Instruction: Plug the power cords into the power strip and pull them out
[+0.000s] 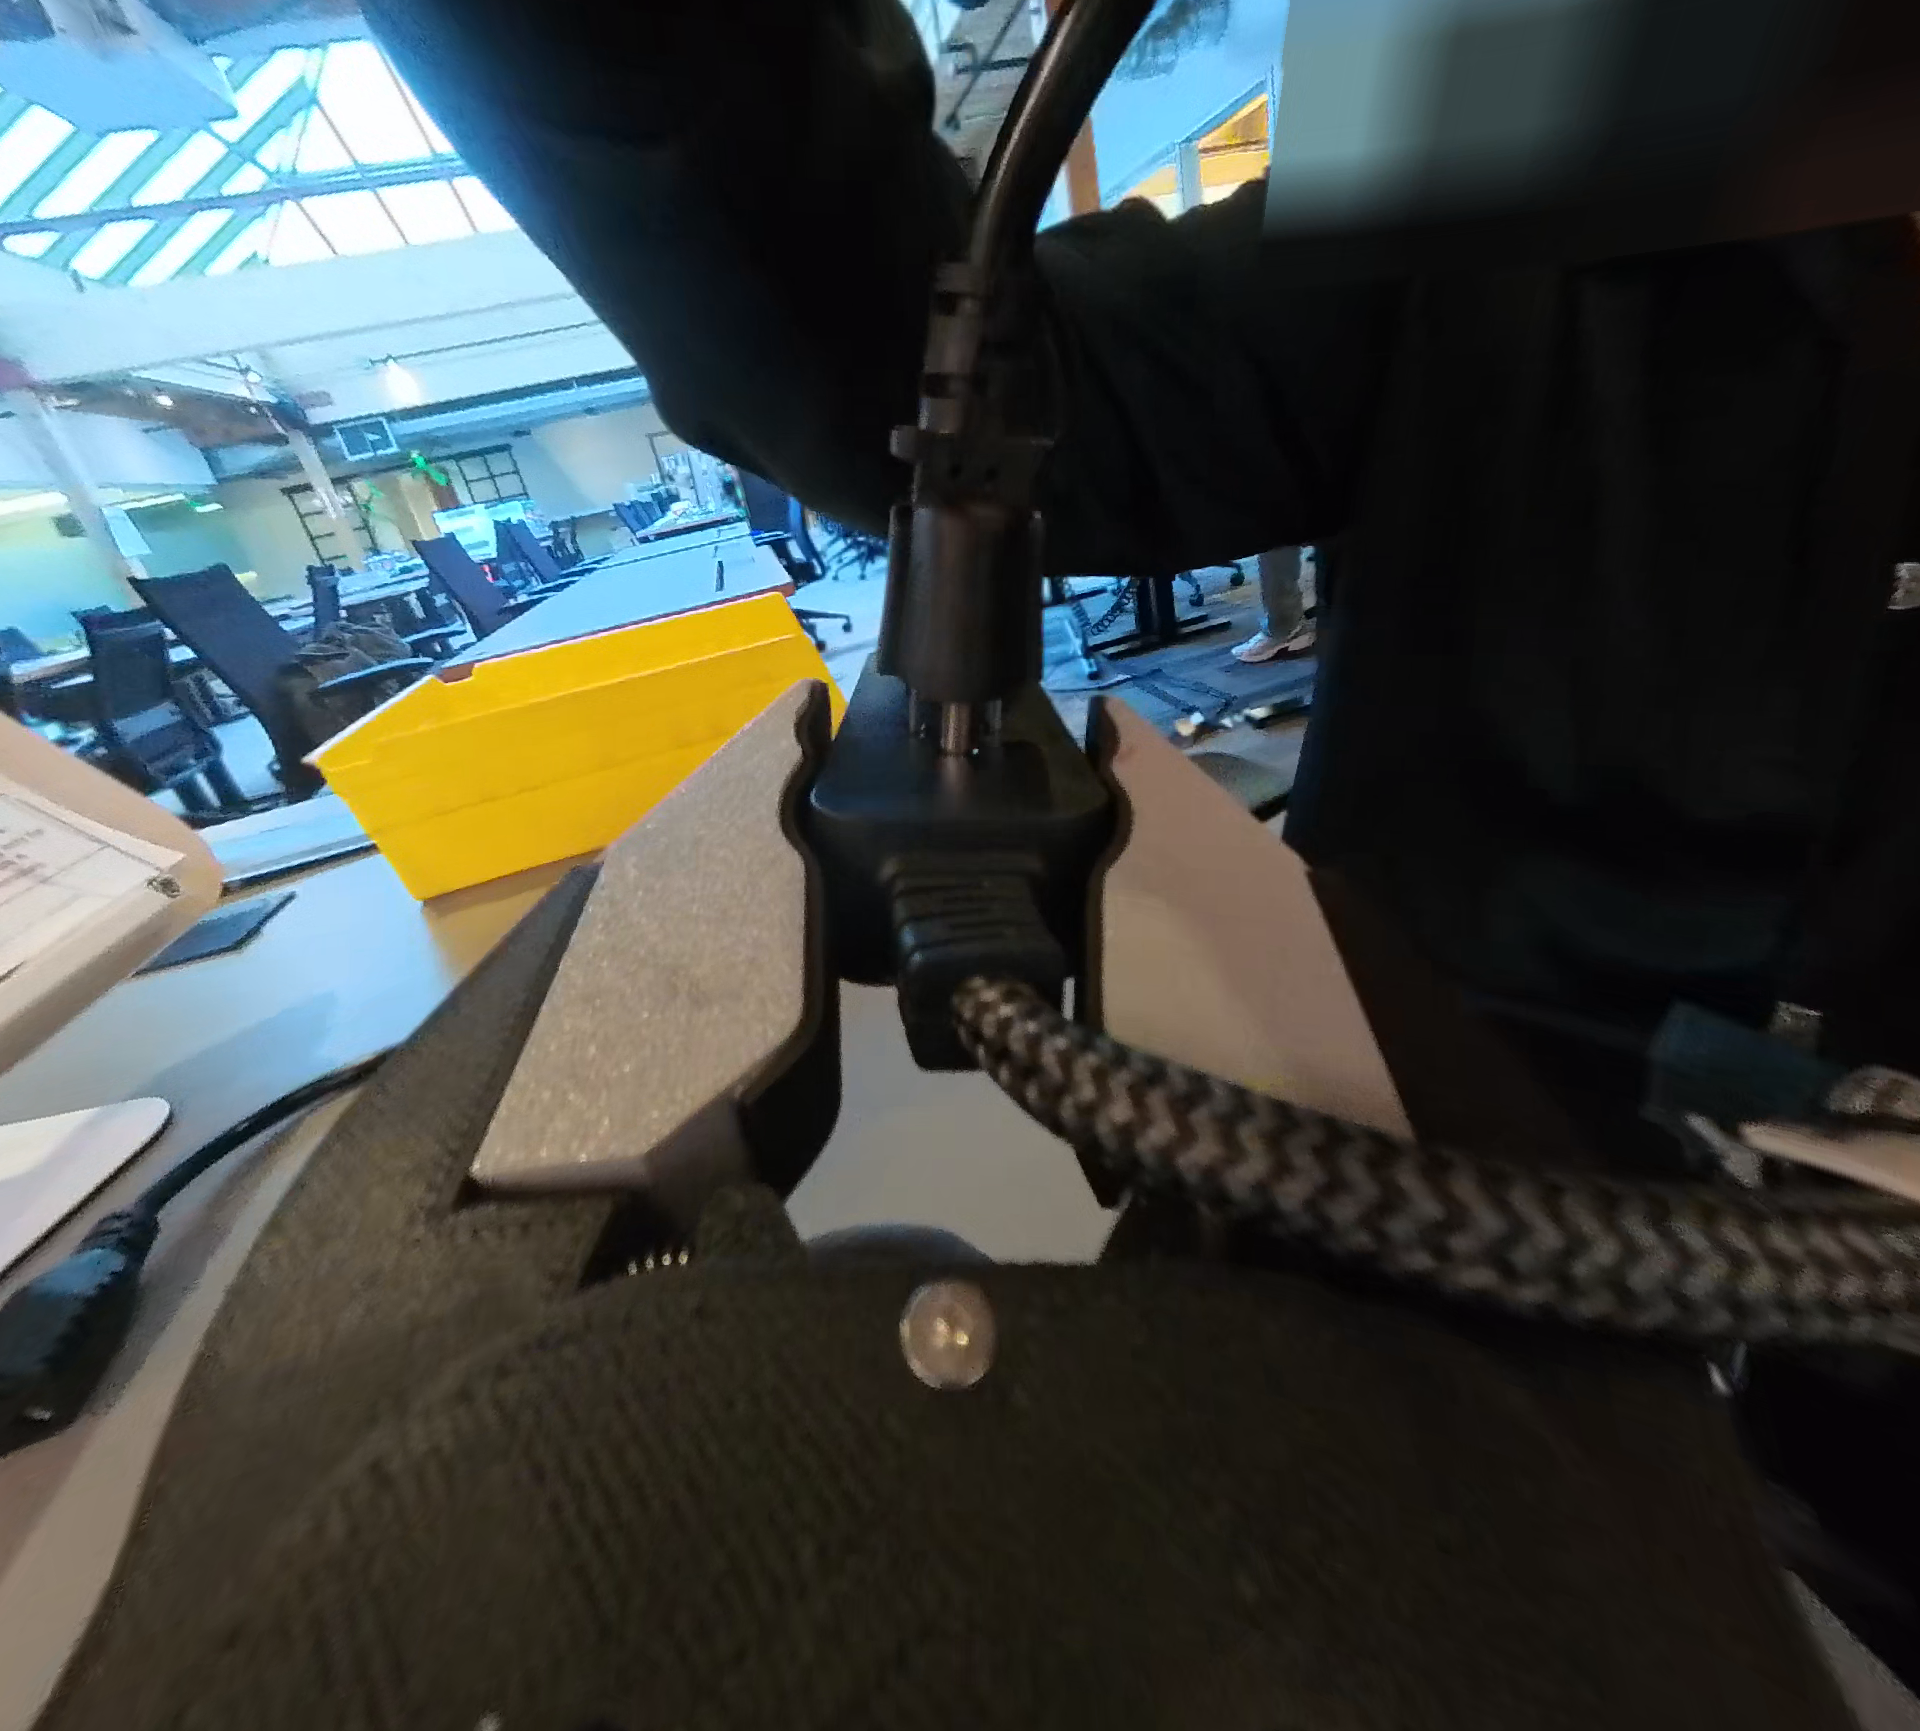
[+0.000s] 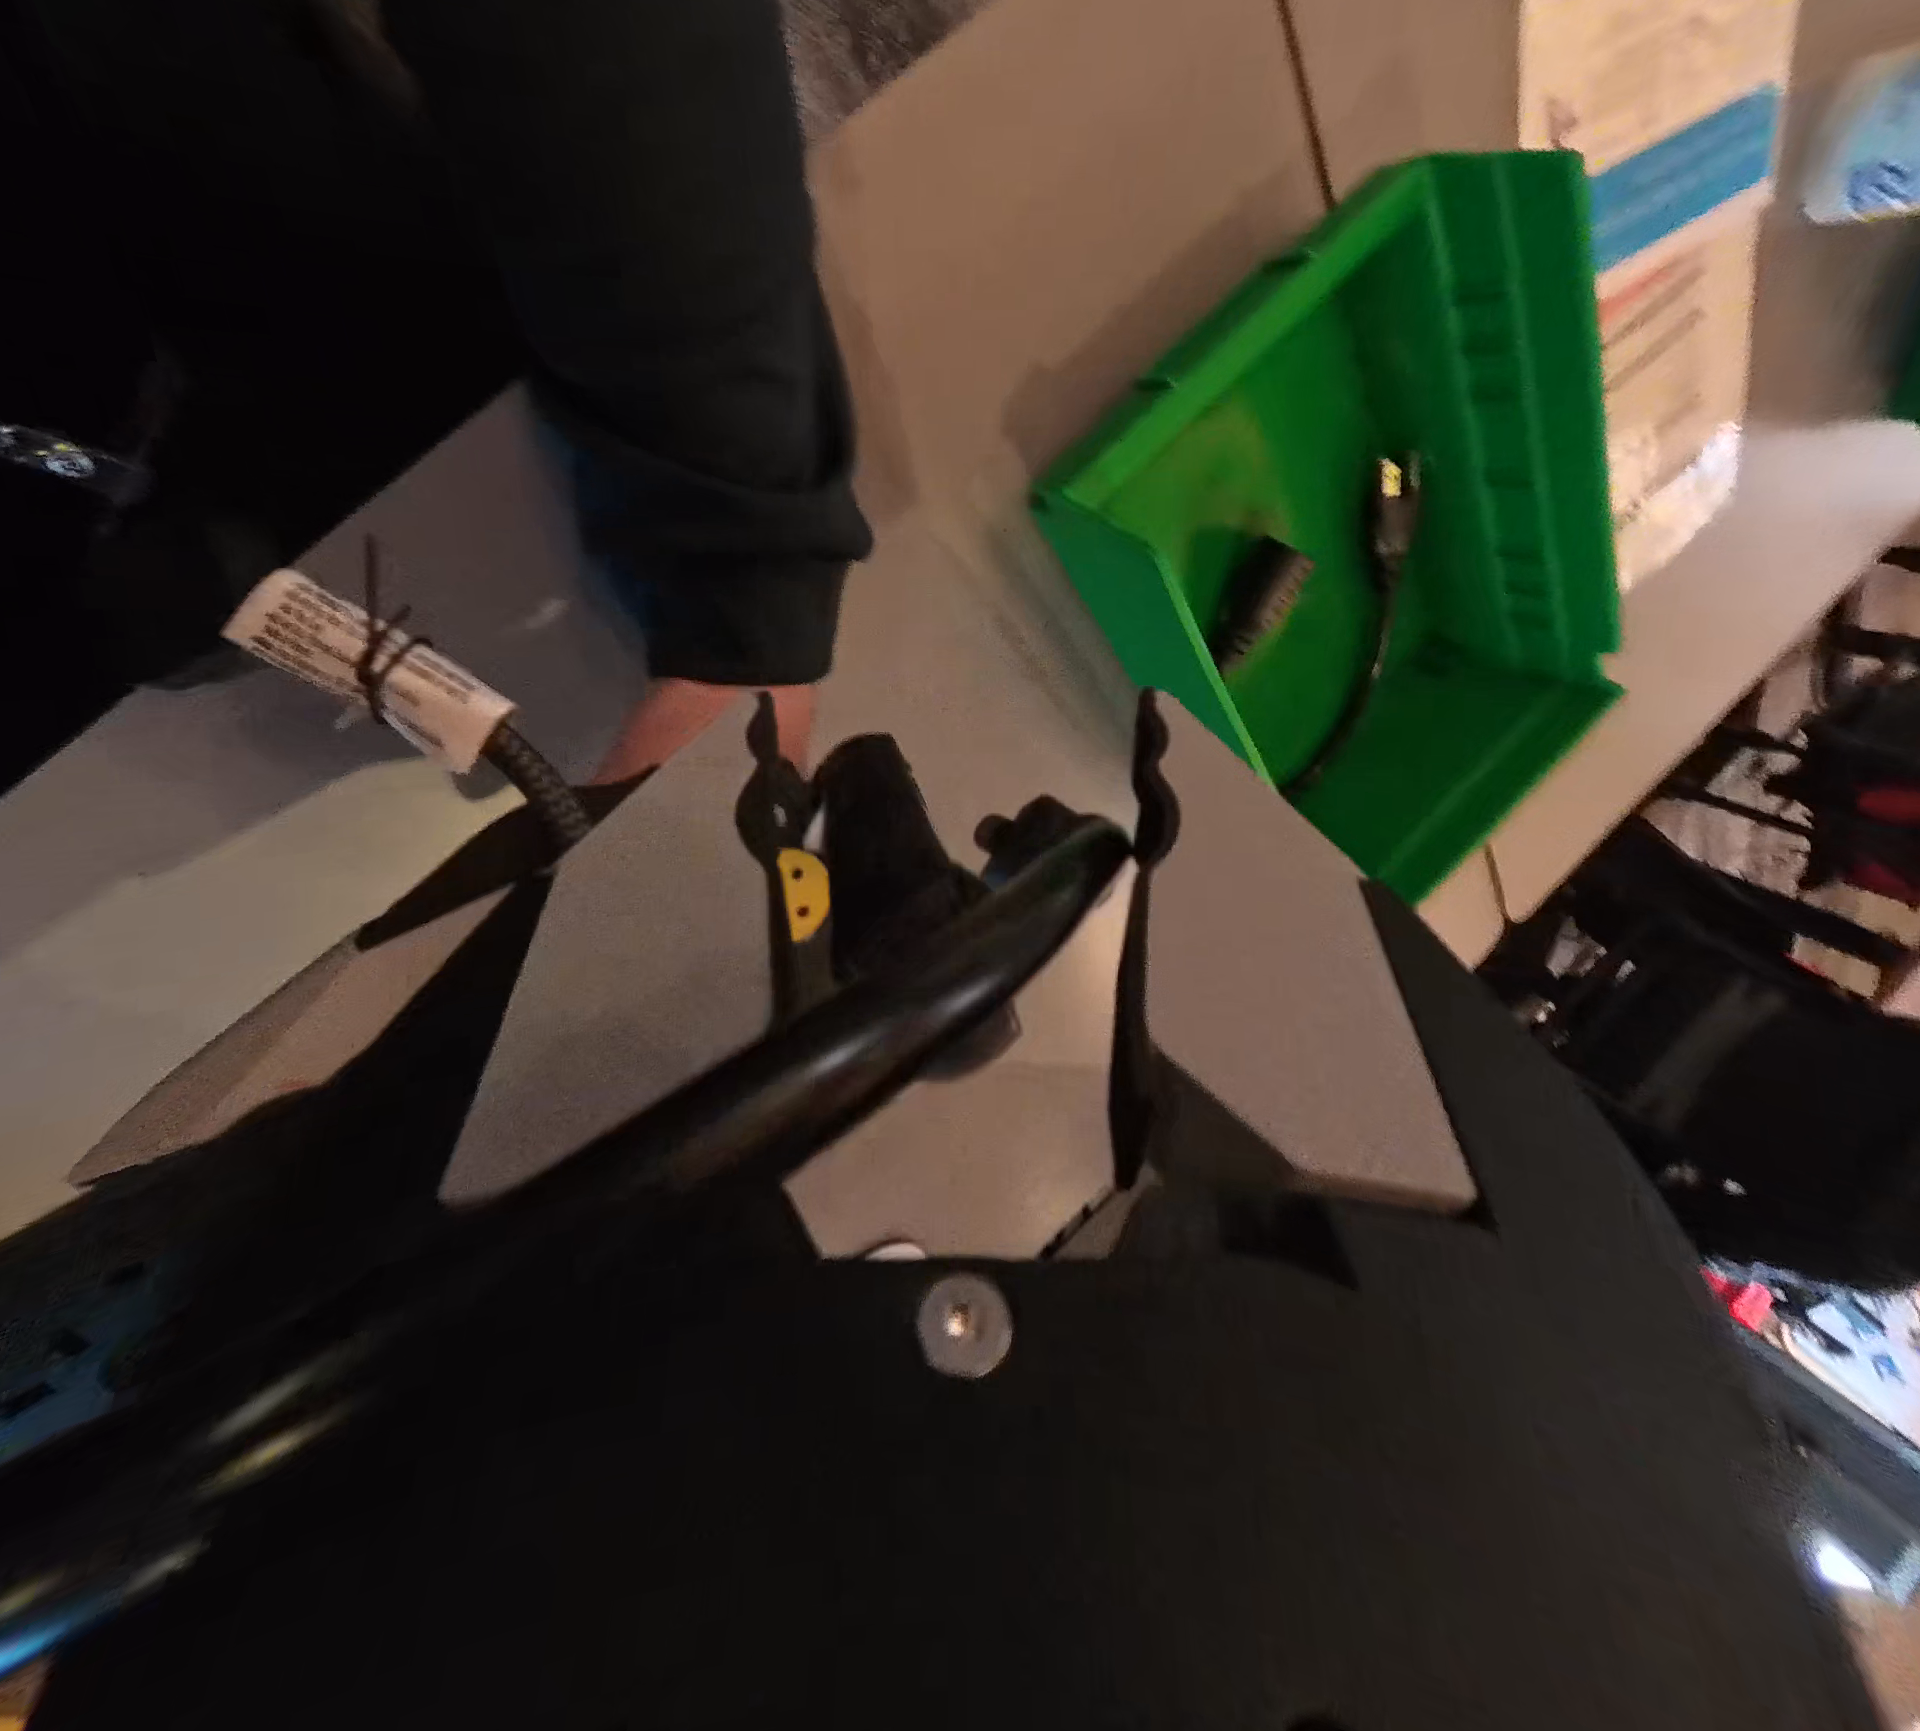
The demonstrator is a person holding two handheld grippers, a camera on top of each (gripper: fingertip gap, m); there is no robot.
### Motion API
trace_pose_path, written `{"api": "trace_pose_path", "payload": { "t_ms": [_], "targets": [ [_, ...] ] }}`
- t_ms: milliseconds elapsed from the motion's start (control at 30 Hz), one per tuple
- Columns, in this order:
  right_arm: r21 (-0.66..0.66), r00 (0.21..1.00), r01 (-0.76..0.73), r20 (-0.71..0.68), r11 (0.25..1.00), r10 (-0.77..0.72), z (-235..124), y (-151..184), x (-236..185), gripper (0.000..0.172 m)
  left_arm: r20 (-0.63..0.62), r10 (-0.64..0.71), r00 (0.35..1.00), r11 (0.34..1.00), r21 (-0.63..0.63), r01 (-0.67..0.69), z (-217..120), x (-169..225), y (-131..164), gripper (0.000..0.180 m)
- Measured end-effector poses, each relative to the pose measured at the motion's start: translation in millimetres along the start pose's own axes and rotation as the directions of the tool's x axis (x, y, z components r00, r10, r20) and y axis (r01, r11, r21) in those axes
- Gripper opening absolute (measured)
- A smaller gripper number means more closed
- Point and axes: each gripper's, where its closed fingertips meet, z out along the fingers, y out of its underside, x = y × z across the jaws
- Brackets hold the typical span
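In the left wrist view my left gripper (image 1: 956,746) is shut on the end of the black power strip (image 1: 956,824), both pads pressed on its sides. Its braided cord (image 1: 1299,1182) runs out to the lower right. A dark plug (image 1: 961,601) stands upright in the strip's top with its metal prongs partly showing. Its black cord (image 1: 1049,71) rises from it. In the right wrist view my right gripper (image 2: 951,777) is open wide. The smooth black cord (image 2: 935,985) crosses loosely between its fingers and only brushes one pad.
A yellow bin (image 1: 582,767) stands on the table behind the strip, and a loose black plug (image 1: 73,1307) lies at the lower left. A green bin (image 2: 1351,538) holding cables sits past my right gripper. A person's dark sleeve (image 2: 675,331) and a labelled braided cord (image 2: 374,653) are close by.
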Motion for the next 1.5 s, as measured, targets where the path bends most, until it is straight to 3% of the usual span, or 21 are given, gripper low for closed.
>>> {"api": "trace_pose_path", "payload": {
  "t_ms": [133,233,333,400,500,633,700,733,833,867,900,933,1000,1100,1167,1233,1333,1433,1500],
  "targets": [
    [0.034,0.992,-0.031,-0.123,0.999,0.035,-20.7,5.2,16.9,0.084,0.014,0.029,0.999,0.999,0.045,-0.030,-1.0,0.4,-12.7,0.047],
    [0.065,0.978,0.020,-0.209,0.998,-0.006,-35.4,-2.7,31.4,0.073,0.065,0.065,0.996,0.995,0.074,-0.070,-2.4,-7.4,-20.7,0.047],
    [-0.102,0.945,0.156,-0.274,0.983,-0.178,-38.6,-8.7,51.6,0.068,0.085,0.082,0.993,0.986,0.136,-0.093,-1.4,-12.2,-31.1,0.047],
    [-0.237,0.929,0.240,-0.224,0.941,-0.294,-34.0,-18.5,57.2,0.077,0.061,0.084,0.995,0.977,0.193,-0.095,2.6,-8.9,-41.4,0.048],
    [-0.342,0.899,0.418,0.023,0.842,-0.437,-13.1,-33.4,26.3,0.037,0.009,0.101,0.995,0.968,0.232,-0.100,10.2,1.7,-54.1,0.048],
    [-0.360,0.817,0.572,0.329,0.737,-0.474,9.8,-28.3,-25.0,0.036,-0.034,0.106,0.994,0.977,0.192,-0.097,17.7,9.5,-49.1,0.048],
    [-0.434,0.800,0.591,0.424,0.680,-0.425,15.9,-12.8,-34.5,0.047,-0.049,0.092,0.995,0.985,0.154,-0.083,20.1,9.3,-39.9,0.048],
    [-0.488,0.785,0.616,0.446,0.619,-0.430,17.1,-3.7,-32.5,0.049,-0.062,0.078,0.995,0.988,0.139,-0.068,20.2,9.6,-35.2,0.048],
    [-0.716,0.751,0.632,0.471,0.298,-0.462,-1.3,22.6,-1.0,0.060,-0.091,0.038,0.995,0.997,0.076,-0.031,22.4,8.9,-18.0,0.048],
    [-0.734,0.743,0.633,0.487,0.245,-0.458,-9.0,21.4,1.2,0.063,-0.111,0.038,0.993,0.996,0.079,-0.029,23.6,11.4,-16.1,0.048],
    [-0.729,0.738,0.641,0.502,0.239,-0.450,-15.2,17.4,-1.2,0.067,-0.116,0.051,0.992,0.997,0.072,-0.043,25.5,13.6,-14.2,0.049],
    [-0.714,0.748,0.644,0.512,0.275,-0.422,-21.3,11.8,-6.8,0.070,-0.130,0.065,0.989,0.996,0.068,-0.057,27.0,18.3,-14.4,0.048],
    [-0.646,0.799,0.598,0.521,0.474,-0.299,-30.7,-5.7,-23.3,0.071,-0.153,0.105,0.983,0.991,0.099,-0.091,28.8,30.2,-24.0,0.048],
    [-0.522,0.852,0.410,0.513,0.748,-0.108,-44.6,-40.5,-21.6,0.067,-0.138,0.156,0.978,0.976,0.173,-0.132,30.5,41.3,-44.0,0.047],
    [-0.408,0.881,0.277,0.469,0.870,-0.061,-47.6,-62.1,-2.0,0.067,-0.114,0.175,0.978,0.961,0.235,-0.145,30.5,44.9,-58.0,0.047],
    [-0.327,0.913,0.151,0.407,0.933,-0.005,-51.6,-69.8,20.0,0.063,-0.070,0.185,0.980,0.949,0.273,-0.160,27.5,43.0,-68.8,0.047],
    [-0.246,0.951,-0.034,0.290,0.969,0.106,-62.2,-51.6,41.0,0.064,0.023,0.189,0.982,0.935,0.301,-0.187,13.0,32.1,-82.3,0.047],
    [-0.150,0.973,-0.214,0.051,0.965,0.223,-83.6,8.2,58.9,0.064,0.096,0.188,0.978,0.926,0.315,-0.209,-12.3,23.3,-94.2,0.047],
    [-0.001,0.917,-0.390,-0.094,0.921,0.388,-102.4,56.9,56.9,0.062,0.141,0.196,0.970,0.921,0.314,-0.232,-30.5,20.2,-99.4,0.047]
  ]
}}
